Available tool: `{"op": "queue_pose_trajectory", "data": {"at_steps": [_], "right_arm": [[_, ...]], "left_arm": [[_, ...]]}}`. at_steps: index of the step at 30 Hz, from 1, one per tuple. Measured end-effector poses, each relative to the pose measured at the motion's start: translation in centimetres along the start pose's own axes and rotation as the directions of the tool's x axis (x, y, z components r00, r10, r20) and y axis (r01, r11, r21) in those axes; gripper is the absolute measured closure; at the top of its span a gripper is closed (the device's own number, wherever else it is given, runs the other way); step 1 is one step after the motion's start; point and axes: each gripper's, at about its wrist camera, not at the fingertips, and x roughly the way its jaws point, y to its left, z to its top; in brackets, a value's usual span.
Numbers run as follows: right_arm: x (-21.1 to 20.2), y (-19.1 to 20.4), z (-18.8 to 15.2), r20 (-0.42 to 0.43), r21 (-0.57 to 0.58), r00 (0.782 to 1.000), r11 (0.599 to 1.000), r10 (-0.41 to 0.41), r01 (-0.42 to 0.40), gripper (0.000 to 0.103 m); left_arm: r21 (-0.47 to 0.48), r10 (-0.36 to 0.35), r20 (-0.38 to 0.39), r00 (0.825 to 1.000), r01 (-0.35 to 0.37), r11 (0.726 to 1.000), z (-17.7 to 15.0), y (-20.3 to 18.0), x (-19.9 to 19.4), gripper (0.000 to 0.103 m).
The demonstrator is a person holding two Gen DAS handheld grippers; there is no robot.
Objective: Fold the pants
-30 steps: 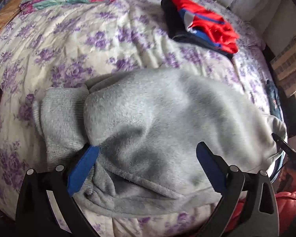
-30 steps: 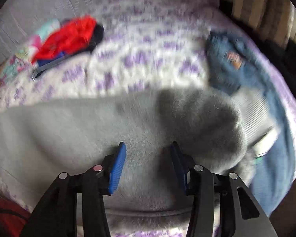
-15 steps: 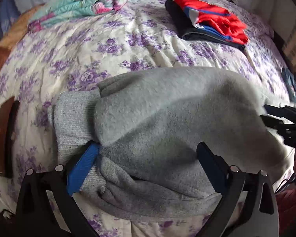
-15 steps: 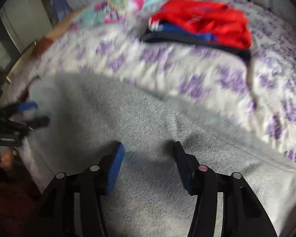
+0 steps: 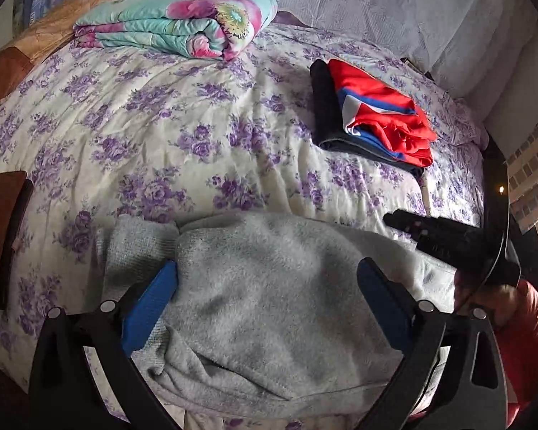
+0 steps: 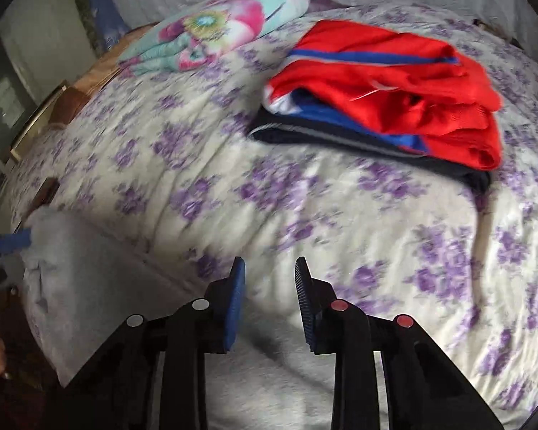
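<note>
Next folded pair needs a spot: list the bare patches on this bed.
Largest bare patch of the bedspread: between the rolled floral blanket, the red-and-blue folded stack and the grey pants. Crowded along the near edge, where both grippers work.

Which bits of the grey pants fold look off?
The grey pants are folded but lumpy: the ribbed cuff sticks out past the left end, and a loose flap bunches along the near edge. The red-and-blue stack behind looks neat.

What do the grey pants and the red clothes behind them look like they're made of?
The grey pants look like soft fleece or brushed cotton knit: matte and fuzzy, with a ribbed cuff. The red clothes seem a thin synthetic sports fabric: smooth, slightly shiny, with sharp crumples. Both are guesses from looks alone.
</note>
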Motion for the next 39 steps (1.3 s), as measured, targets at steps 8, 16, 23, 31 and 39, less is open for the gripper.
{"op": "queue_pose_trajectory", "data": {"at_steps": [8, 16, 23, 31, 39], "right_arm": [[-2.1, 3.0, -6.0, -0.080, 0.006, 0.974, 0.977, 0.214, -0.214, 0.080], [-2.3, 0.3, -6.0, -0.050, 0.263, 0.924, 0.897, 0.380, -0.355, 0.080], [-0.8, -0.3, -5.6, -0.022, 0.377, 0.888, 0.826, 0.460, -0.419, 0.071], [-1.8, 3.5, -3.9, -0.063, 0.105, 0.948, 0.947, 0.311, -0.304, 0.091], [4.9, 0.4, 2.0, -0.092, 0.040, 0.988, 0.991, 0.128, -0.125, 0.092]], "left_arm": [[0.020, 0.051, -0.053, 0.997, -0.050, 0.999, -2.6, 0.4, 1.2, 0.006], [0.142, 0.131, -0.076, 0.988, -0.120, 0.983, -4.5, -0.3, 2.1, 0.005], [0.187, 0.158, -0.066, 0.985, -0.144, 0.972, -4.9, -0.5, 2.6, 0.005], [0.224, 0.178, -0.065, 0.982, -0.159, 0.961, -5.1, -0.7, 2.9, 0.005], [0.275, 0.217, -0.057, 0.975, -0.193, 0.942, -5.7, -1.2, 3.6, 0.005]]}}
